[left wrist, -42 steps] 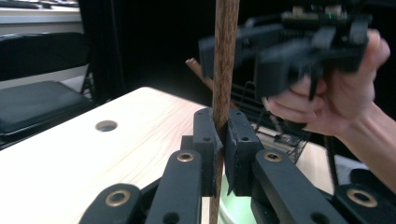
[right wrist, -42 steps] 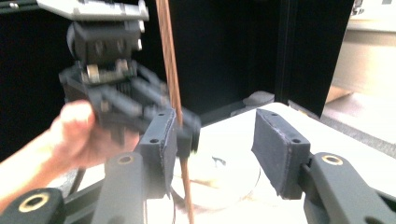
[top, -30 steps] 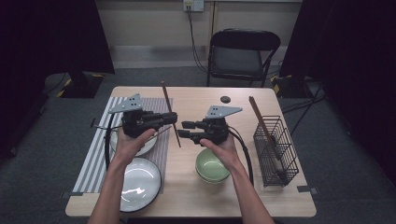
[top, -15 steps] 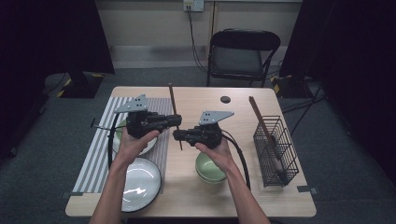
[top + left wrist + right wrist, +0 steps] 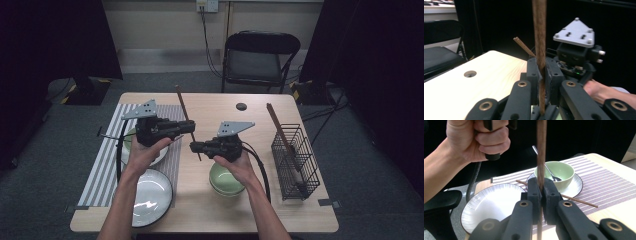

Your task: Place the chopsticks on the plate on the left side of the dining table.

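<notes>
Wooden table (image 5: 215,107), left gripper (image 5: 187,127) and right gripper (image 5: 194,146) jaws both clamped on one chopstick (image 5: 186,118)

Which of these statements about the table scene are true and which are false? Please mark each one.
1. Both claws are shut on the same thin brown wooden chopstick. True: the left claw and the right claw both grip it.
2. The black wire basket is empty. False: a brown stick stands in it.
3. A metal spoon lies in the pale green bowl on the striped placemat. True.
4. The black folding chair lies tipped over. False: it stands upright.
</notes>
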{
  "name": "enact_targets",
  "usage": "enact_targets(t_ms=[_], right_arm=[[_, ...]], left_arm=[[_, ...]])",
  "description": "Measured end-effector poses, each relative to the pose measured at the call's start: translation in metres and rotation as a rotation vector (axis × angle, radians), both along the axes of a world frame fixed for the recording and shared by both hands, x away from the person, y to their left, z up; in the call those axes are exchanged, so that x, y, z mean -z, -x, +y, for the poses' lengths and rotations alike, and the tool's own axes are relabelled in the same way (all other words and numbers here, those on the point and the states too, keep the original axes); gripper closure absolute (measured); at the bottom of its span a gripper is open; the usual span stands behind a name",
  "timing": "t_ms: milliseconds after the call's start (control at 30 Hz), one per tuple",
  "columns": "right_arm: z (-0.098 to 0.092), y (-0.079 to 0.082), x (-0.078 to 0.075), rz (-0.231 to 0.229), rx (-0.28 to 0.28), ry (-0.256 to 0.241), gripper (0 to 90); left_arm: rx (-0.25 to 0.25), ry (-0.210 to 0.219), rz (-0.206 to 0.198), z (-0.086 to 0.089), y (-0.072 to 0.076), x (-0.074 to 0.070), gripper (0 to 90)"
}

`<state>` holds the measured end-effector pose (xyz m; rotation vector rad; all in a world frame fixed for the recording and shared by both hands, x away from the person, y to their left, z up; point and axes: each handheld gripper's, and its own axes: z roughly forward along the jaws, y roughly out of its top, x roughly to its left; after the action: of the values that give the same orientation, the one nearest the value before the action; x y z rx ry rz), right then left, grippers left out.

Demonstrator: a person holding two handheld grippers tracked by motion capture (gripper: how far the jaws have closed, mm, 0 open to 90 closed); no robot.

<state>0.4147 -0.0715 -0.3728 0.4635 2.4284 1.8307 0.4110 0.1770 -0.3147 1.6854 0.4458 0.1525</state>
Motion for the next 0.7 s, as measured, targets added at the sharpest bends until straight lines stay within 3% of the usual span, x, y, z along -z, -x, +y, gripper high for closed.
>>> enact_targets(t_ms=[133,267,500,567,667,700], right_arm=[[-0.002,-0.001,0.001,0.013,0.009,0.004,86.6],[-0.004,-0.001,0.001,0.02,0.007,0.018,86.6],[-0.007,0.0,-0.002,0.016,0.006,0.024,86.6],[-0.006,0.0,-0.003,0.021,0.002,0.025,86.7],[-0.008,-0.002,-0.007,0.02,0.01,0.007,86.7],[-0.009,-0.002,-0.009,0.015,0.018,0.0,86.7]], left_arm=[[-0.039,-0.012,0.003,0.006,-0.001,0.005,79.2],[-0.045,-0.009,0.033,0.014,-0.004,0.01,74.7],[-0.061,-0.013,0.04,0.02,-0.004,0.012,67.8],[-0.058,-0.011,0.046,0.02,-0.005,0.013,61.7],[-0.006,0.003,0.052,0.019,-0.003,0.012,56.8],[-0.008,-0.026,0.035,0.017,0.0,0.009,55.0]])
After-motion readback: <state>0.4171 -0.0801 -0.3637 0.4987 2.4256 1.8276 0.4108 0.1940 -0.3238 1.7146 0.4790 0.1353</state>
